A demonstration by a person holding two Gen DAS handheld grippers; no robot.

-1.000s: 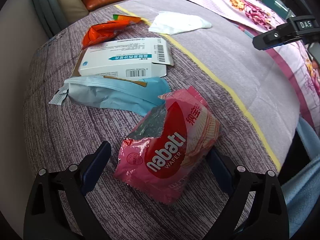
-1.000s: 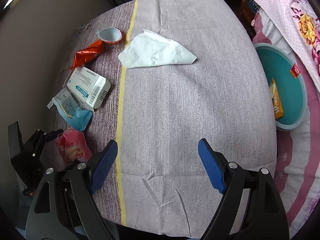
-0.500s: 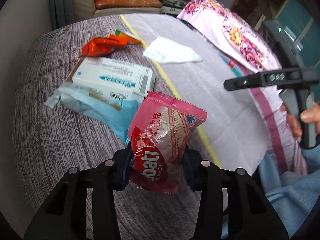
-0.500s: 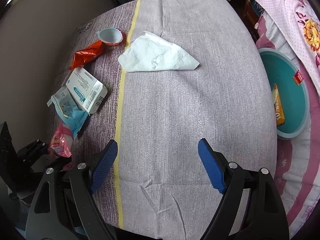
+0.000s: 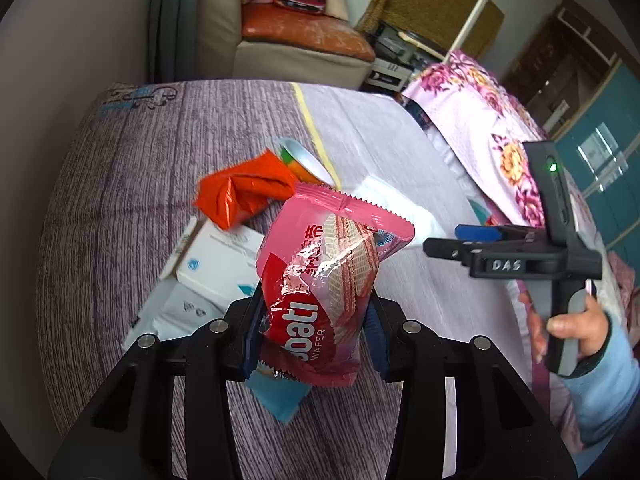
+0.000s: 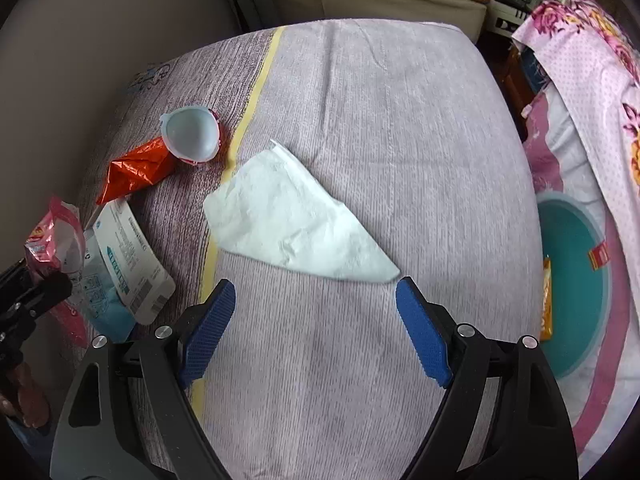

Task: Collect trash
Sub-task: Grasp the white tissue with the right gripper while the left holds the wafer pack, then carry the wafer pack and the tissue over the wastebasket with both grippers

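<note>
My left gripper (image 5: 314, 334) is shut on a pink wafer wrapper (image 5: 324, 280) and holds it above the bed. The wrapper also shows in the right wrist view (image 6: 52, 236) at the far left. Below it lie a white medicine box (image 5: 218, 262), a blue pouch (image 5: 280, 398), an orange wrapper (image 5: 244, 190) and a small cup (image 5: 304, 158). My right gripper (image 6: 316, 328) is open and empty, just short of a white tissue (image 6: 296, 216). The box (image 6: 132, 260), orange wrapper (image 6: 136, 168) and cup (image 6: 192, 132) lie left of the tissue.
A teal basin (image 6: 576, 292) with a yellow packet (image 6: 546, 300) sits on the floor right of the bed. A floral quilt (image 6: 592, 60) hangs at the right. A sofa (image 5: 296, 40) stands beyond the bed. A yellow stripe (image 6: 256, 84) runs along the bedsheet.
My left gripper closed on the pink wafer wrapper and lifted it off the bed. My right gripper moved forward toward the white tissue and stayed open.
</note>
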